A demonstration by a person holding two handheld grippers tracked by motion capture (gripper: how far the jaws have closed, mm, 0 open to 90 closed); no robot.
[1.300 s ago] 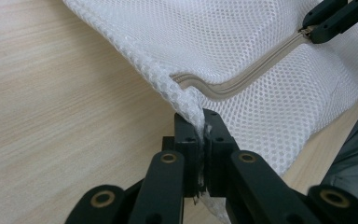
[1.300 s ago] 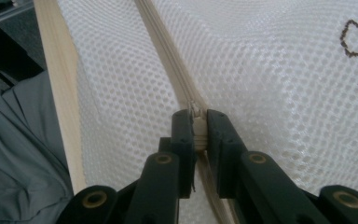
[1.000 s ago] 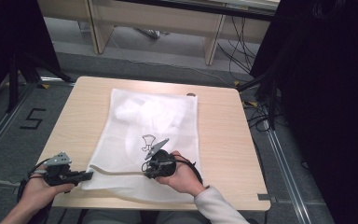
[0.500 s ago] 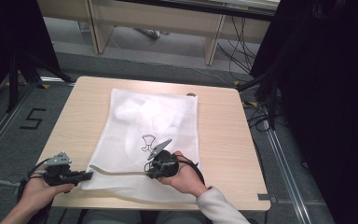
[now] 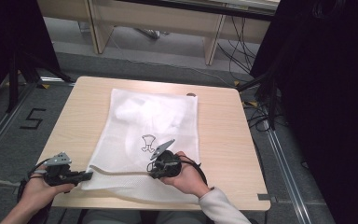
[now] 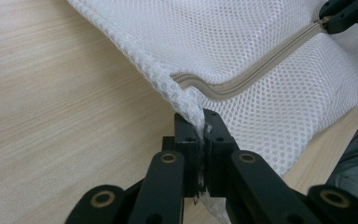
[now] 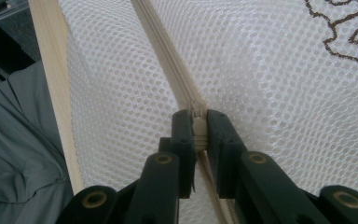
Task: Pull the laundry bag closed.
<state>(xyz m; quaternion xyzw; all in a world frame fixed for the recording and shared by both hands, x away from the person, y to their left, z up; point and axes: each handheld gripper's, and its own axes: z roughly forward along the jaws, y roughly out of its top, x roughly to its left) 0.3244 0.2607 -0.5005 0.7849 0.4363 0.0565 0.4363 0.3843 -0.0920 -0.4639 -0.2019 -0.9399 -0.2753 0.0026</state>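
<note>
A white mesh laundry bag [image 5: 154, 126] lies flat on the wooden table [image 5: 223, 135], with a small dark drawing on it and something white inside its far half. A beige zipper [image 6: 256, 70] runs along its near end. My left gripper [image 5: 87, 176] is shut on the bag's near left corner [image 6: 191, 105]. My right gripper [image 5: 152, 172] is shut on the zipper pull [image 7: 198, 126], partway along the zipper [image 7: 168, 60]. The right gripper's tip [image 6: 342, 14] also appears at the top right of the left gripper view.
The table's near edge [image 7: 51, 70] runs close behind the bag, with grey clothing [image 7: 18, 154] past it. Bare tabletop lies left [image 6: 51, 93] and right of the bag. Desks and cables stand on the floor beyond the far edge.
The right gripper has shifted very slightly toward the left along the zipper. The left gripper holds the corner as before.
</note>
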